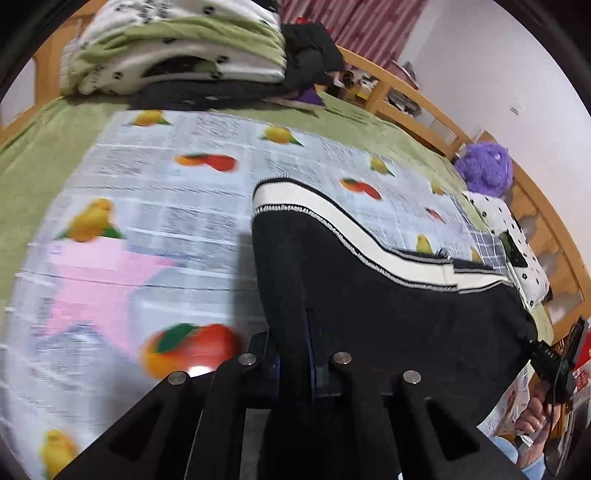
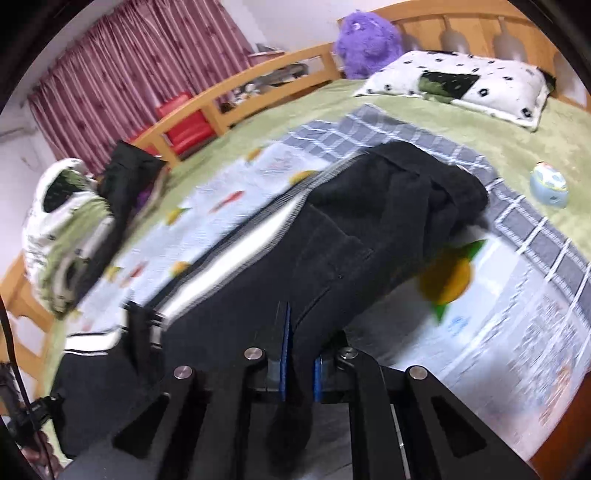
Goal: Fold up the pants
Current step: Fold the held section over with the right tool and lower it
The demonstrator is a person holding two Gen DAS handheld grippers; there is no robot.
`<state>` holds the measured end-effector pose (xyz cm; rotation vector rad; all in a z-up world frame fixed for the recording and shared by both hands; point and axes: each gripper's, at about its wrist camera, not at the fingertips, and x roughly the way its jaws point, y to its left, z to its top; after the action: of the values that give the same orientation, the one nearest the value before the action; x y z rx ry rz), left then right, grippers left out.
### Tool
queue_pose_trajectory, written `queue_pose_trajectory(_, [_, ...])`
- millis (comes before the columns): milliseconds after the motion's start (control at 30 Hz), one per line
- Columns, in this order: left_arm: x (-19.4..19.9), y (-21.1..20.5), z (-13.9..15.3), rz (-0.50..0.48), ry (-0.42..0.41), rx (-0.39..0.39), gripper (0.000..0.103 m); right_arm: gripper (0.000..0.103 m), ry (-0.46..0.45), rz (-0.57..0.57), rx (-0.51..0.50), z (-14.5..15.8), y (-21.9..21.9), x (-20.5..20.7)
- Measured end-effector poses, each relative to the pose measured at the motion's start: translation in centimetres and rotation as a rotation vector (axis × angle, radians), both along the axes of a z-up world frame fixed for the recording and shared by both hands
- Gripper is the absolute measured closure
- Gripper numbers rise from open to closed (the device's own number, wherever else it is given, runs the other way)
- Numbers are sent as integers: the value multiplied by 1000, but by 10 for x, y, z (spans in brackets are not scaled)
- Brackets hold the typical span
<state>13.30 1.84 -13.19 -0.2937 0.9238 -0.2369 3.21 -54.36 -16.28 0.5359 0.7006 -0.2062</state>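
Note:
Black pants with a white side stripe lie on a fruit-print cloth on the bed. My left gripper is shut on the black fabric near the leg end, which drapes up over its fingers. In the right wrist view the pants stretch away, waistband end bunched at the far side. My right gripper is shut on a fold of the black fabric. The other gripper shows at the left, holding the striped edge.
A stack of folded bedding and dark clothes sits at the far end. A purple plush toy, a spotted pillow and a small round toy lie near the wooden headboard. A grey checked blanket lies under the cloth.

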Motion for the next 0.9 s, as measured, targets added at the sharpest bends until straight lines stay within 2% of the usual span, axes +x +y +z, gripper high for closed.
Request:
queue_pose_trajectory(100, [-16,37,18,52,-19,29,92,93,3,62,16,9,34,-1])
queue_pose_trajectory(200, [-31,73,25,124,-5,97,92,93,10,149,66,7,72,-5])
queue_pose_trajectory(267, [-42,92,22,166,11,136,92,93,29,208,73,1,101,-12])
queue_pose_trajectory(367, [-51,103,9,199,42,147,91,89,79,260,40,-14,123,-20])
queue_pose_trajectory(400, [-52,104,5,207,52,144,89,88,93,271,21,-19,124,-23])
queue_pose_trajectory(467, [-53,103,-2,242,93,180,77,83,120,275,8,-23,119,-31])
queue_pose_trajectory(533, [-54,99,-4,256,111,256,77,71,129,268,24,-22,107,-38])
queue_pose_trajectory(600, [-63,98,-2,246,90,283,75,58,110,233,28,-15,89,-44])
queue_pose_trajectory(633, [-68,96,0,238,83,283,71,53,96,210,29,-13,81,-45])
queue_pose_trajectory(700, [-81,99,4,236,63,269,54,49,80,158,50,-12,62,-41])
queue_pose_trajectory(733, [-86,100,7,241,49,261,40,48,86,141,67,-15,55,-36])
queue_pose_trajectory(833, [-106,106,9,267,26,218,37,47,123,142,173,-33,41,-11])
queue_pose_trajectory(900, [-122,116,3,292,41,148,37,47,130,151,238,-44,38,5])
